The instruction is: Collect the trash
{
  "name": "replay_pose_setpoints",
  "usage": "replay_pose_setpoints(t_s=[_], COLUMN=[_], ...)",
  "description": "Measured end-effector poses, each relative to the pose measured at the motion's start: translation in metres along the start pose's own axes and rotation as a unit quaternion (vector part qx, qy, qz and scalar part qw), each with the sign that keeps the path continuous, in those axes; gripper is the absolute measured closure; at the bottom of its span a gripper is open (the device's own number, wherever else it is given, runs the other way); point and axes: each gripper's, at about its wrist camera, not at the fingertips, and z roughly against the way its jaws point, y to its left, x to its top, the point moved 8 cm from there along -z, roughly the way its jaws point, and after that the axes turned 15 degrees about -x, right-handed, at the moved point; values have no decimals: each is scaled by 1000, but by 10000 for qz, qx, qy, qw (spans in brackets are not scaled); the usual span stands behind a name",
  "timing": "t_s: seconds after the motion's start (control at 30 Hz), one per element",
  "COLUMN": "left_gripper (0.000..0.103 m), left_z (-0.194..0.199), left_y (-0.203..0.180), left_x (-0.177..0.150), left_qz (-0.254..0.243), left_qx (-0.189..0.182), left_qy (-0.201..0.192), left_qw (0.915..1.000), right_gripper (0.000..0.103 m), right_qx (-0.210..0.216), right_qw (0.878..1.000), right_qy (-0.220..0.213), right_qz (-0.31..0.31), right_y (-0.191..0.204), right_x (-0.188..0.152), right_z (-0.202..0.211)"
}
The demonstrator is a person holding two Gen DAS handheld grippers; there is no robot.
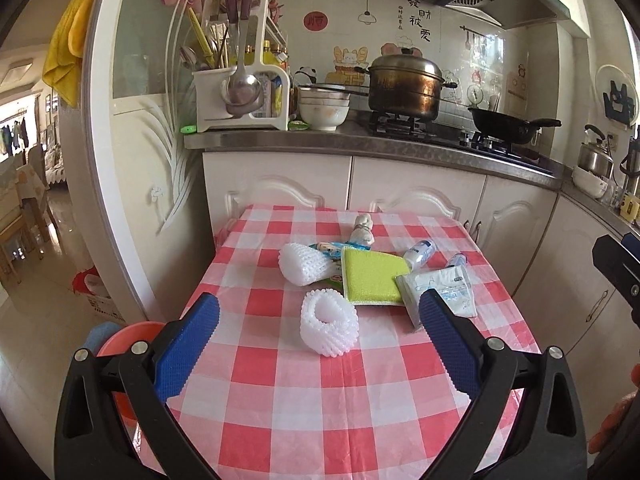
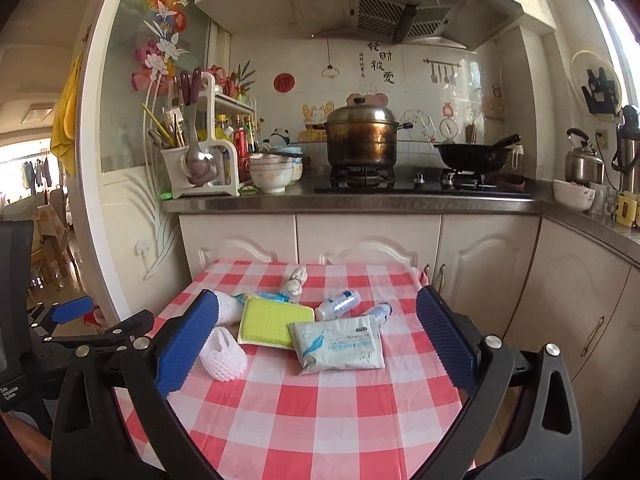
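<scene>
Both your grippers, left (image 1: 319, 308) and right (image 2: 317, 306), gape empty above the table (image 2: 320, 420); foam net (image 1: 328, 328), sponge (image 2: 276, 322) and packet (image 2: 340, 344) lie there.

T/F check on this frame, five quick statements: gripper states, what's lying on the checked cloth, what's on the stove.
1. Both grippers are open and hold nothing. True: the left gripper and the right gripper both stand wide with nothing between the fingers.
2. The green sponge lies on the floor. False: it lies on the checked tablecloth, among the trash.
3. A white foam net lies nearest the left gripper. True.
4. The wipes packet stands upright. False: it lies flat, its corner over the sponge's edge.
5. The metal pot on the stove has no lid. False: a lid covers it.
</scene>
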Motion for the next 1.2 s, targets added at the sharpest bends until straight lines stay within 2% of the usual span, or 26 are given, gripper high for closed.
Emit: replay_pose_setpoints(t_s=[0.5, 1.2], left_gripper=[5, 5], left_z=[49, 74], left_y=[7, 14], left_x=[20, 28], left_qz=[-125, -36], left_qx=[153, 162], left_qy=[-521, -742], left_qw=[9984, 9971], right_gripper=[3, 3], right_qx=[19, 99], right_qw=[9989, 9986], right_qy=[-472, -511], right_qz=[40, -94], right_y=[7, 5], right_x=[24, 34], right_z=[36, 51])
